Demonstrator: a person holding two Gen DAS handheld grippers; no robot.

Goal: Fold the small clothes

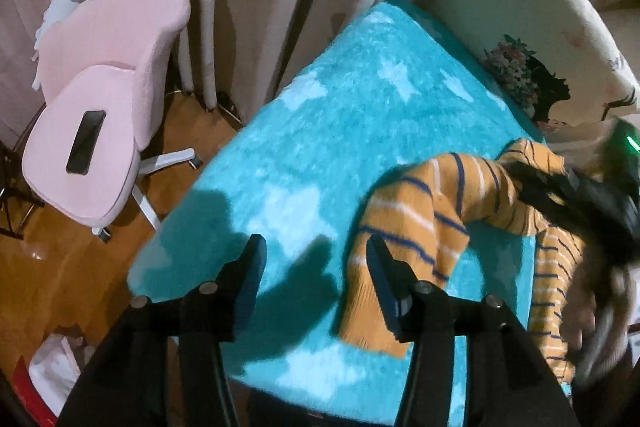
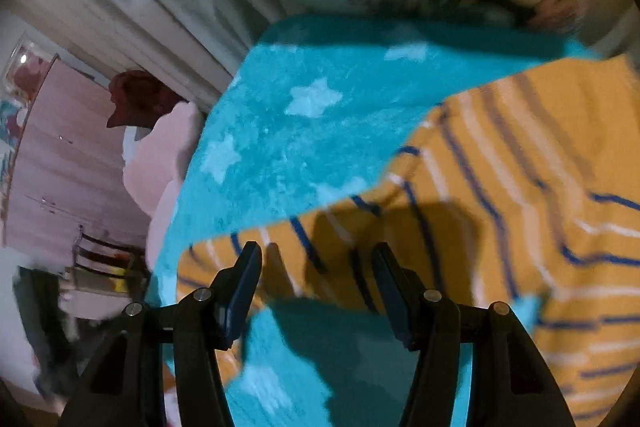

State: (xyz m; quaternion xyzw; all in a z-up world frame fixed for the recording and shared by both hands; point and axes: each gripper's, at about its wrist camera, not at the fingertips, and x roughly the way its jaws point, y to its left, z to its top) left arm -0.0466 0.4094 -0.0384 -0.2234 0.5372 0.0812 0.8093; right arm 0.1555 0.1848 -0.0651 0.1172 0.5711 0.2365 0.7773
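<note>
Now your left tool [image 1: 316,255] gapes empty over fluffy teal star-print blanket [image 1: 320,131]; right tool [image 2: 316,263] spread above ribbed orange striped top [image 2: 500,187]; pink chair [image 1: 104,131] at nine o'clock.

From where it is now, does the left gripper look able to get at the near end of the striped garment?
Probably yes. The left gripper stands open over the turquoise blanket, and the striped garment lies right beside its right finger, nothing between them.

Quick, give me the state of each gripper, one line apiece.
Left gripper: open, holding nothing; the orange striped knit garment lies beside its right finger on the turquoise star-patterned fleece blanket.
Right gripper: open, empty, over the garment.
</note>
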